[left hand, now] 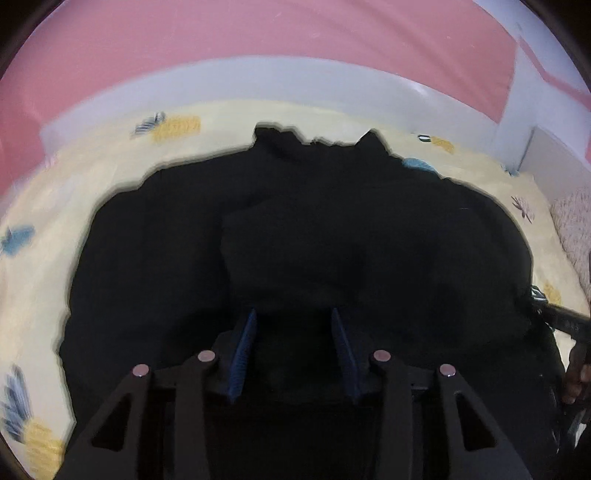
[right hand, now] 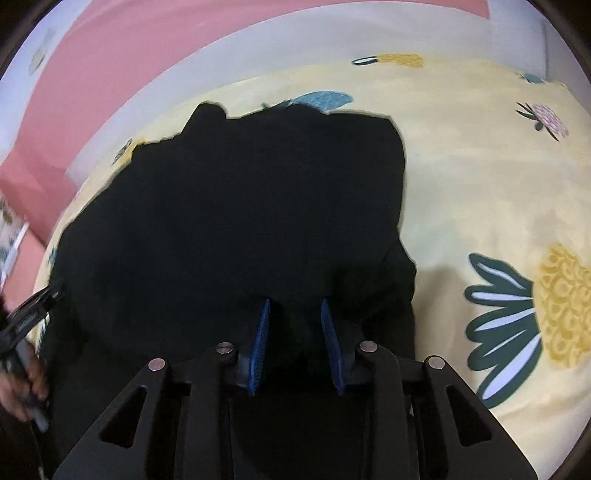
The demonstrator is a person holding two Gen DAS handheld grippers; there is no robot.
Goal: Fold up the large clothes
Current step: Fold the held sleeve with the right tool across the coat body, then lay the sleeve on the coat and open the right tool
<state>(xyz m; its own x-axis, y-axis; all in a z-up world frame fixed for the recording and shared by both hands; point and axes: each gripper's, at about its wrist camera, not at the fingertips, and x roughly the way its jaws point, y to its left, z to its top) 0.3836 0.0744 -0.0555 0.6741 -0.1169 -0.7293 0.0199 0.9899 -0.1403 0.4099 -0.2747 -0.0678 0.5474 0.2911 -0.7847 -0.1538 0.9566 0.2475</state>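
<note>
Both my grippers, left (left hand: 293,314) and right (right hand: 294,306), hang parted over the black garment (right hand: 240,206); bare floral bedsheet (right hand: 480,184) lies rightward.

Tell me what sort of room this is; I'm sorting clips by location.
Most likely a bedroom. A black garment lies spread on a yellow floral bedsheet, which seems to cover a bed against a pink wall; a fluffy blanket lies at its edge.
</note>
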